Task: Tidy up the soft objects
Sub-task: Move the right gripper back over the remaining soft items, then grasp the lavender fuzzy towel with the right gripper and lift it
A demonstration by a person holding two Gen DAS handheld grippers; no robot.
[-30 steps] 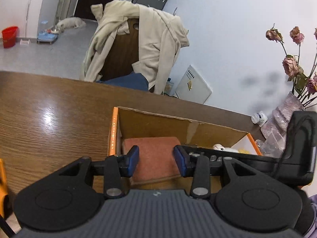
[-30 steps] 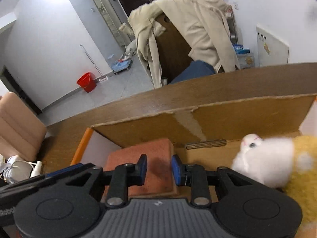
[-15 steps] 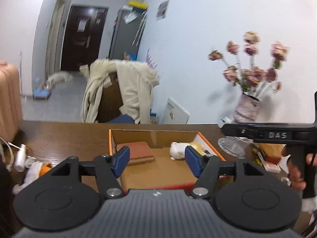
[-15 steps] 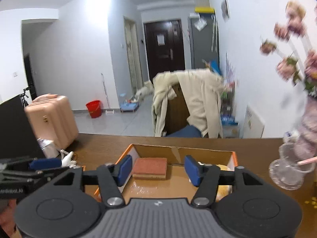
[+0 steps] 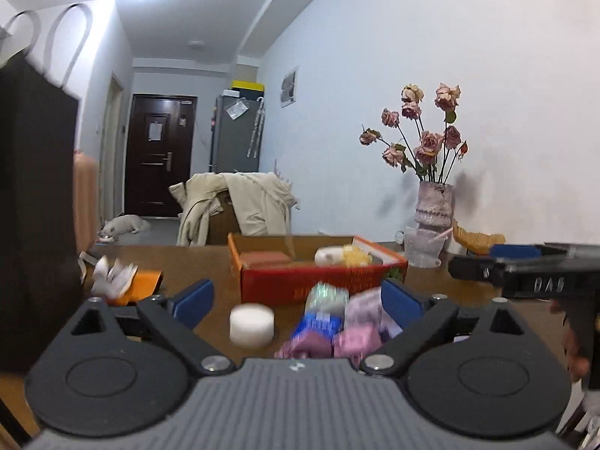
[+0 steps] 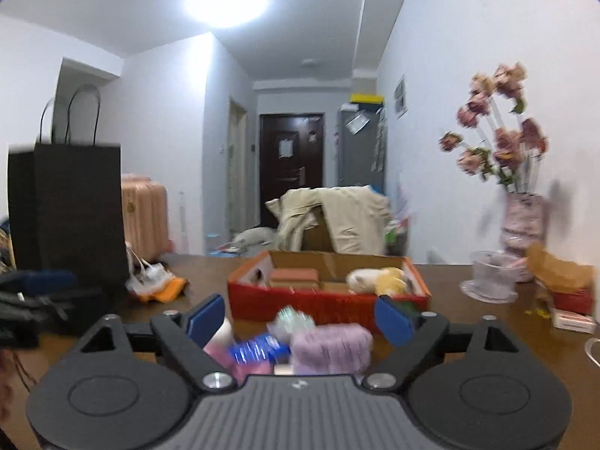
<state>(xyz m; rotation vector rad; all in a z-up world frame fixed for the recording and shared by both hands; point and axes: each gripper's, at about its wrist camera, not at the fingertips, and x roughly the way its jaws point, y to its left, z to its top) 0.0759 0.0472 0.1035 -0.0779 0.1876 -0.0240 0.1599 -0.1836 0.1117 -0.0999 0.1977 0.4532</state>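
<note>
Cardboard box [image 5: 318,285] with red-orange walls is sitting on the wooden counter [image 5: 195,262], well ahead of both grippers. Inside it, a terracotta folded cloth [image 5: 264,258] is lying at the left end and a white-and-yellow plush toy [image 5: 343,255] at the right end (the two are apart). Nearer the cameras, a white roll [image 5: 251,324], a blue-labelled packet [image 5: 318,322] and a pink fluffy bundle [image 6: 332,347] are lying loose on the counter, all blurred. Left gripper [image 5: 298,302] is opening, its blue fingers [image 5: 193,298] standing wide and gripping nothing. Right gripper [image 6: 300,317] is likewise opening, fingers [image 6: 392,320] wide and empty. A vase of dried roses [image 5: 431,202] is standing by the wall at right.
</note>
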